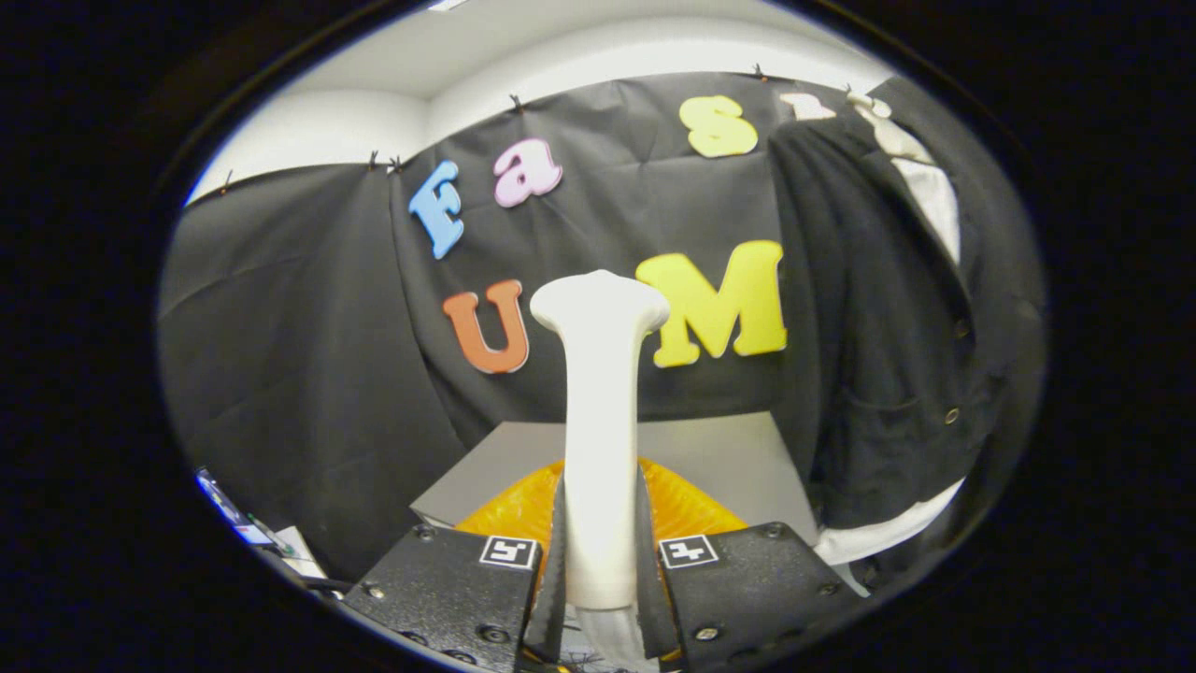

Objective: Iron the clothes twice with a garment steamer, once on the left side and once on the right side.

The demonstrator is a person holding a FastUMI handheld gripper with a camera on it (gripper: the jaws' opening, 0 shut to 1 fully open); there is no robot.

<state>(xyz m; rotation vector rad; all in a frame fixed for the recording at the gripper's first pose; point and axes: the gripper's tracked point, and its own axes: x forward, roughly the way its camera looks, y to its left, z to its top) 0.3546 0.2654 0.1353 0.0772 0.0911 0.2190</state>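
Gripper point(601, 570) fingers clamped on steamer point(600, 421) handle at lower centre; black jacket point(878, 355) hangs upper right. Recommend swinging the head rightward, flat against cloth

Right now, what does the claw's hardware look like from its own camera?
The claw has two blocky, speckled black housings with screws at the corners. Each carries a small square black-and-white marker tag on its inner top corner. Its fingers are narrow upright strips.

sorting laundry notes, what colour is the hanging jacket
Black jacket, seen in the gripper view.
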